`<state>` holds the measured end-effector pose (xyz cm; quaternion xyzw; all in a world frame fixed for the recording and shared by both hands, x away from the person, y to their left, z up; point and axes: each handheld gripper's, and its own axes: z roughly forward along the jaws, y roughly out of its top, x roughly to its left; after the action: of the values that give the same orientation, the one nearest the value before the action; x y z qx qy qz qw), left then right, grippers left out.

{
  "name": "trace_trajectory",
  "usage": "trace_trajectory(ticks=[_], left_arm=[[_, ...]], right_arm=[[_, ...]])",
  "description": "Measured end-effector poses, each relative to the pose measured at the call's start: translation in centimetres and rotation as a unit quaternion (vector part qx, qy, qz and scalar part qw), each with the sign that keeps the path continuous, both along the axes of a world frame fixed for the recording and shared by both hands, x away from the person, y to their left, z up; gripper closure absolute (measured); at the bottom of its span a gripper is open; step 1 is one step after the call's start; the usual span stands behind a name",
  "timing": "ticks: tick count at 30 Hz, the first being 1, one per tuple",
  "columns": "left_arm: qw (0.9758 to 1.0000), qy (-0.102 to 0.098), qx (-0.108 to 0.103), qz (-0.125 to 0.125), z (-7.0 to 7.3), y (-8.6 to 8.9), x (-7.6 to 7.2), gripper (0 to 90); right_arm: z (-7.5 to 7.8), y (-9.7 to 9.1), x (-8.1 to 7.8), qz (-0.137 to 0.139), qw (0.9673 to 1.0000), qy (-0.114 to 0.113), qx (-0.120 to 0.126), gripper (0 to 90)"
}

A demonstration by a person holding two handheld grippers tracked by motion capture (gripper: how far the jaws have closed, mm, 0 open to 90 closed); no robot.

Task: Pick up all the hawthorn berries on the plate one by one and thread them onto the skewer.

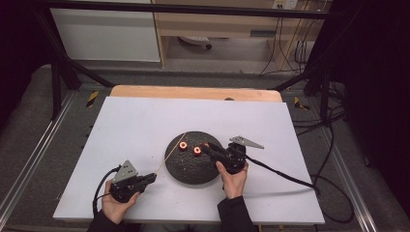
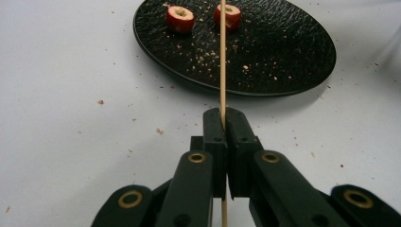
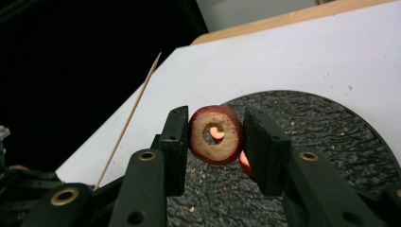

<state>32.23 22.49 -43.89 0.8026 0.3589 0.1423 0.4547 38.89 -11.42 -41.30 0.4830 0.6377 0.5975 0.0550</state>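
Left gripper (image 1: 151, 178), held in the person's left hand (image 1: 116, 203) at the near left of the white table (image 1: 135, 121), has its jaws pressed together on a thin wooden skewer (image 1: 171, 153). In the left gripper view the skewer (image 2: 222, 56) runs out from between the clamped jaws and reaches over the black plate (image 2: 283, 52), lying in line with the right one of two red fruit rings (image 2: 180, 18) that rest on the plate's far part. From above, the skewer slants up and away to the right, its tip over the far left edge of the plate (image 1: 191, 171), which sits at the table's middle. Two rings (image 1: 183, 146) lie on the plate's far half, just beside each other. Right gripper (image 1: 205, 146), held in the right hand (image 1: 234, 180) at the near right of the plate, points left across it toward those rings. In the right gripper view its jaws are closed on a cored red fruit ring (image 3: 216, 135), pinched by its rim and held on edge above the plate (image 3: 331, 123), with the skewer (image 3: 127, 120) slanting well off to the left.
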Motion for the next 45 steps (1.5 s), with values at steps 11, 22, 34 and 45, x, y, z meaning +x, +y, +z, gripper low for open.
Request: trace_trajectory(ticks=[11, 22, 34, 45], left_arm=[[1.0000, 0.004, -0.004, -0.001, -0.1, -0.6, 0.0, 87.8], [0.9999, 0.005, -0.013, -0.007, -0.2, -1.5, -0.1, 87.8], [0.9996, 0.005, -0.025, -0.013, -0.3, -2.7, -0.2, 87.8], [0.9993, 0.009, -0.034, -0.012, -0.5, -3.8, -0.3, 87.7]], right_arm=[[-0.5, 0.6, 0.0, -0.044, 0.9961, -0.041, 0.064, 62.7], [-0.2, 0.7, 0.8, -0.067, 0.9883, -0.069, 0.118, 62.7], [-0.1, 0.8, 1.7, -0.086, 0.9783, -0.079, 0.171, 62.7], [-0.6, 1.2, 1.8, -0.095, 0.9728, -0.093, 0.190, 62.7]])
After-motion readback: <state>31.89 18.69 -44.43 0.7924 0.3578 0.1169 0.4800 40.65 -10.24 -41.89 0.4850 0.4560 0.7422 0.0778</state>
